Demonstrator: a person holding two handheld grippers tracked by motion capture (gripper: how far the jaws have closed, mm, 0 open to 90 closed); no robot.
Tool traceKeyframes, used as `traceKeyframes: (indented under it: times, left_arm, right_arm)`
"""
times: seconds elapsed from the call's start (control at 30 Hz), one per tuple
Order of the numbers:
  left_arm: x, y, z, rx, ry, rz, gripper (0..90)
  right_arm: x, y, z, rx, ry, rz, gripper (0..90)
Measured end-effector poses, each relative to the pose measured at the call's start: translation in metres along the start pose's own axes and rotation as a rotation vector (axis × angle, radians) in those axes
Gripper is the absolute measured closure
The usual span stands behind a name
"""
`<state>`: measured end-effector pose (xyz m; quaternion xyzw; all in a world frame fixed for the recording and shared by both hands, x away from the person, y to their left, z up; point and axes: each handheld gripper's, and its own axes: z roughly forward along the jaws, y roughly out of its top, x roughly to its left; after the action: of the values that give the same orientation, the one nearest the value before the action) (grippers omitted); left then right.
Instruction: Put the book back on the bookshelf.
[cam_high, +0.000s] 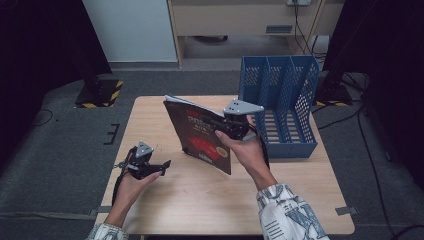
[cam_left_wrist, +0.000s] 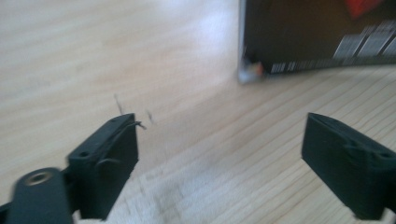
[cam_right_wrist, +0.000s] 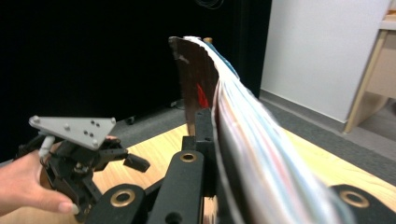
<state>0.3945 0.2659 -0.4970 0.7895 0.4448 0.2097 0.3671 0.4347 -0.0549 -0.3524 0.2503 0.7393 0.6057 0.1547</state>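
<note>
Item: book (cam_high: 200, 134), dark cover w/ red print, centre of frame, held upright, lower edge near the desk (cam_high: 150, 115). Right hand-held gripper (cam_high: 231, 126) clamped on its edge. Left hand-held gripper (cam_high: 159, 167), lower left, jaws apart, nothing between them. Blue file rack (cam_high: 280, 100), upper right, on desk.

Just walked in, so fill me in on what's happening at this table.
A person works at a wooden table with a hand-held gripper in each hand. The right hand-held gripper is clamped on a dark-covered book, holding it upright on its lower edge just left of a blue file rack. The left hand-held gripper is open, low over the table, touching nothing.
</note>
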Motion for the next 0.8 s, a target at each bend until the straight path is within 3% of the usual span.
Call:
traceKeyframes:
  times: [0.3, 0.43, 0.7, 0.8]
  left_arm:
    - [0.006, -0.017, 0.015, 0.097, 0.021, -0.008, 5.5]
    - [0.007, -0.019, 0.014, 0.101, 0.028, -0.01, 5.5]
    - [0.007, -0.024, 0.02, 0.165, 0.056, 0.01, 5.4]
    - [0.008, -0.025, 0.02, 0.161, 0.058, 0.005, 4.9]
  right_arm:
    - [-0.001, 0.012, -0.001, -0.019, -0.028, 0.017, 87.1]
    - [0.0, 0.017, 0.002, -0.015, -0.045, 0.021, 87.1]
    - [0.002, 0.024, 0.007, -0.006, -0.069, 0.027, 87.1]
    - [0.002, 0.025, 0.007, -0.012, -0.068, 0.048, 87.1]
